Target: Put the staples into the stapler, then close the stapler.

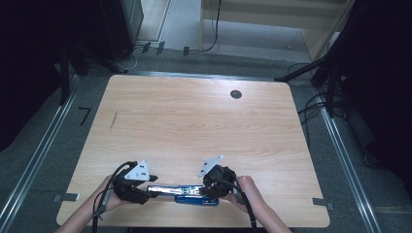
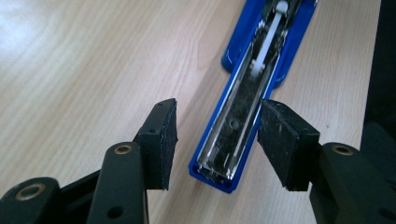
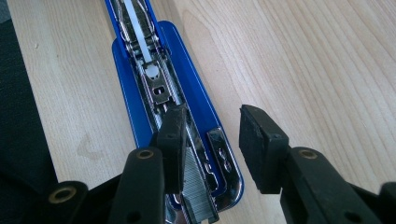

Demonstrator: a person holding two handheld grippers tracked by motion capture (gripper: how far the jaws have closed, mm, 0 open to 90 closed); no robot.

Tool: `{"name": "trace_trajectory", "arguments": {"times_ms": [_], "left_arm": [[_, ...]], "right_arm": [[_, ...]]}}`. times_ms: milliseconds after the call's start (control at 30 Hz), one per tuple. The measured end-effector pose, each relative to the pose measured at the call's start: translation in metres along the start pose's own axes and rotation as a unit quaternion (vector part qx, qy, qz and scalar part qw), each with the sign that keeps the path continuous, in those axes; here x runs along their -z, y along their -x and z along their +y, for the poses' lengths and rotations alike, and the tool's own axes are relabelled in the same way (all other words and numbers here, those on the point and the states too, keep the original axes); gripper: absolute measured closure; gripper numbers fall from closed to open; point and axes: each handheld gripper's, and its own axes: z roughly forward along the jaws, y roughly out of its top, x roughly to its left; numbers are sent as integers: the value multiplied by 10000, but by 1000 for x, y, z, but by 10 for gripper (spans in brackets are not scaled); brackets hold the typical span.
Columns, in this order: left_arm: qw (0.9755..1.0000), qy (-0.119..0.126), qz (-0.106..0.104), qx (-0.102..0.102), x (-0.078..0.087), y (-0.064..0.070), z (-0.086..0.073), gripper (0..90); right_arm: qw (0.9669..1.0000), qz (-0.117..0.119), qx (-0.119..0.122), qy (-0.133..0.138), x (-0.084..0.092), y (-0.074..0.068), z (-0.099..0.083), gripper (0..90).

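A blue stapler (image 1: 187,191) lies swung open flat along the table's front edge. In the left gripper view its upper arm (image 2: 233,126), with the bare metal channel facing up, runs away between the jaws of my left gripper (image 2: 222,140). Those jaws stand open, the left pad clear of the arm and the right pad close beside it. In the right gripper view my right gripper (image 3: 212,140) hangs open over the stapler's other half (image 3: 140,93). One finger (image 3: 170,140) sits over a strip of staples (image 3: 196,186); the other is out over bare wood.
The wooden table (image 1: 194,121) stretches away from the stapler toward the far edge. A round cable hole (image 1: 236,94) sits at the far right and a dark scuff (image 1: 113,120) at the left. The front edge lies just behind the stapler.
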Motion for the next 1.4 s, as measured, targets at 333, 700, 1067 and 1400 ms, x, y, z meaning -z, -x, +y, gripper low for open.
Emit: {"name": "trace_trajectory", "arguments": {"times_ms": [333, 700, 1067, 1400], "left_arm": [[9994, -304, -129, -123, -9, 1, -3, 523], [9986, -396, -186, -288, -9, 0, -4, 563], [9990, -159, -271, -316, 0, -1, -2, 565], [9988, 232, -381, -223, 11, -1, 2, 576]], "right_arm": [[10000, -16, -11, 23, 0, -1, -1, 644], [10000, -3, 8, 50, 0, -1, -1, 660], [9997, 84, -100, 185, -1, 0, -6, 671], [9996, 93, -115, 233, -1, 1, -7, 673]]}}
